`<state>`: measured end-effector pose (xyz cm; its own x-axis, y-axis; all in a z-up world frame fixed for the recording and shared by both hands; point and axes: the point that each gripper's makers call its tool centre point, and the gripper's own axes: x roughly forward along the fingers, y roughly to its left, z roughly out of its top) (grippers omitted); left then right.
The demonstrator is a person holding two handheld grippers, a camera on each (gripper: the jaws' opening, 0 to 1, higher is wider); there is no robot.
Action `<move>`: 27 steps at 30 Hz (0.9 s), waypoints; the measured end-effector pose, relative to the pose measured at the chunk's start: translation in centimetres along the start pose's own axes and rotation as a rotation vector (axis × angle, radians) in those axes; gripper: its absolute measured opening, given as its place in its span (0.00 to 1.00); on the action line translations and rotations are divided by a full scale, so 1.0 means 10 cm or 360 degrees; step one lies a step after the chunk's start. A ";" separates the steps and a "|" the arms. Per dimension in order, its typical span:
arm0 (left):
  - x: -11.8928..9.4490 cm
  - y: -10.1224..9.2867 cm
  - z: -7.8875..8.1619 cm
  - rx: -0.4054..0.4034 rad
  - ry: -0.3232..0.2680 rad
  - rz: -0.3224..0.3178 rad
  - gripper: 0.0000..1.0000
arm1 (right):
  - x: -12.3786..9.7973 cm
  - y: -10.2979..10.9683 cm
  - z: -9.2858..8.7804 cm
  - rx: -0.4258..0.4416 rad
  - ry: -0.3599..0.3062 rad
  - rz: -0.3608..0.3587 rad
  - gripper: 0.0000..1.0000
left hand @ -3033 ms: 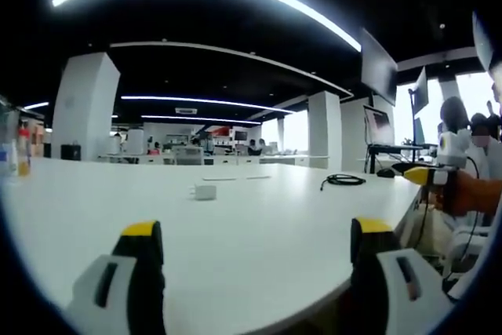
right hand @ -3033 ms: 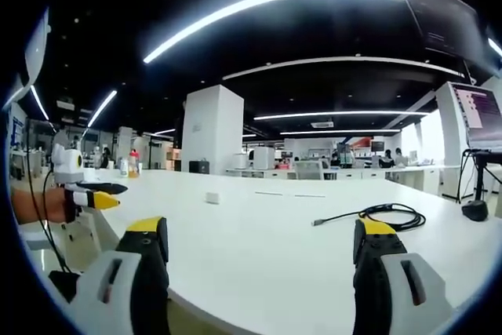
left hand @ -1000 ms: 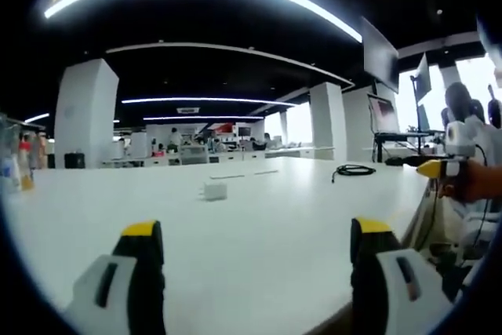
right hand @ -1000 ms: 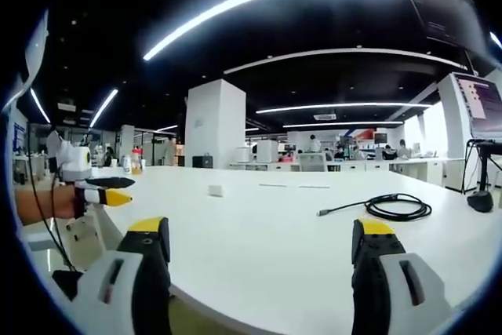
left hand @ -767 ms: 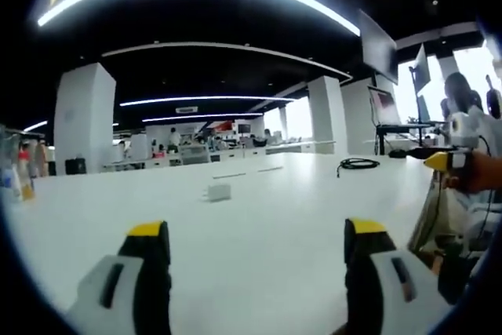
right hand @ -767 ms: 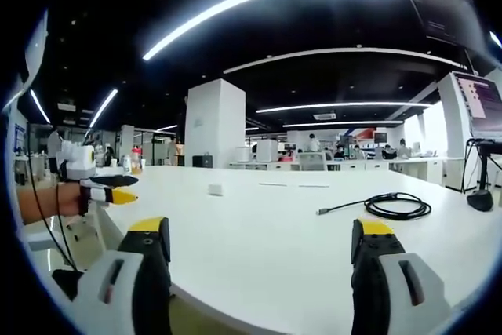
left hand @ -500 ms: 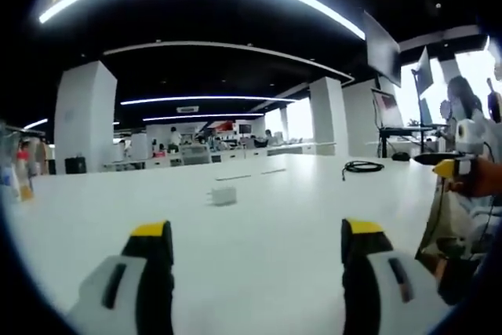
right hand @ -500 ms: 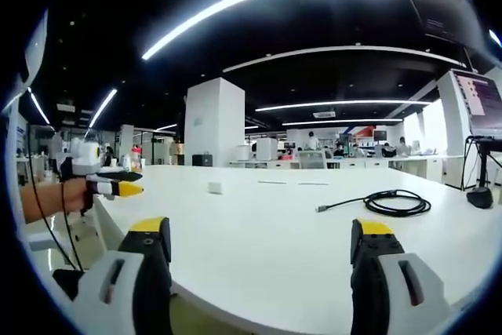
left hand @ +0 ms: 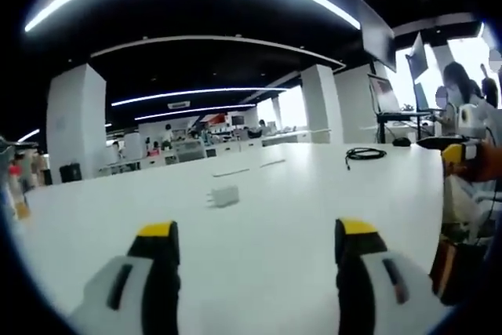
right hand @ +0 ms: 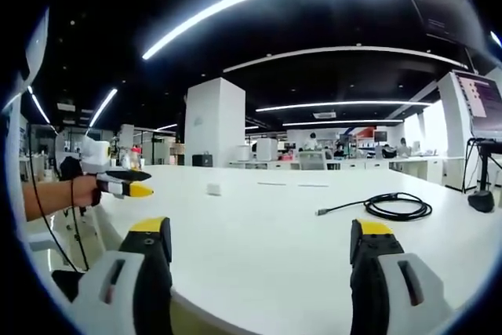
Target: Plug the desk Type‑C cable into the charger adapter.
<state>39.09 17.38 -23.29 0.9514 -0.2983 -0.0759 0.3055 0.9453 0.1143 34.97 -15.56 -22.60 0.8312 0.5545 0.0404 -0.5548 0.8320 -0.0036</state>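
Left gripper view is showing us hovering wide-jawed, empty, facing the charger adapter [left hand: 224, 195] — the Type-C cable [right hand: 388, 207] lying well right of it.

— What do the grippers look like?
— The left gripper [left hand: 251, 253] has two black jaws capped in yellow, on pale grey housings with dark slots. The right gripper [right hand: 256, 245] is built the same.
— And seen from the side?
— A white body, yellow-tipped black jaws, a thin black cable [right hand: 75, 229] hanging beneath.
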 end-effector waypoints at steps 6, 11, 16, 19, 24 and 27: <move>0.17 0.03 -0.01 0.0082 0.0054 -0.0038 0.78 | 0.04 -0.02 0.02 -0.0010 -0.0002 0.0007 0.96; 0.31 0.07 0.02 0.0120 0.0074 -0.0055 0.74 | 0.06 -0.03 0.01 -0.0008 0.0005 0.0013 0.95; 0.48 0.12 0.02 0.0200 0.0111 -0.0076 0.72 | 0.07 -0.03 0.00 -0.0006 0.0012 0.0015 0.95; 0.57 0.17 0.00 0.0206 0.0135 -0.0091 0.70 | 0.07 -0.03 0.01 -0.0011 0.0018 0.0017 0.95; 0.70 0.18 -0.04 0.0242 0.0192 -0.0118 0.70 | 0.07 -0.04 0.00 -0.0014 0.0022 0.0013 0.95; 0.76 0.20 -0.05 0.0253 0.0228 -0.0137 0.70 | 0.07 -0.04 0.00 -0.0013 0.0026 0.0014 0.95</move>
<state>46.96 17.06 -24.10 0.9101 -0.3445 -0.2303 0.3981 0.8812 0.2550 35.79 -15.54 -22.54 0.8267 0.5621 0.0243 -0.5620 0.8270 -0.0123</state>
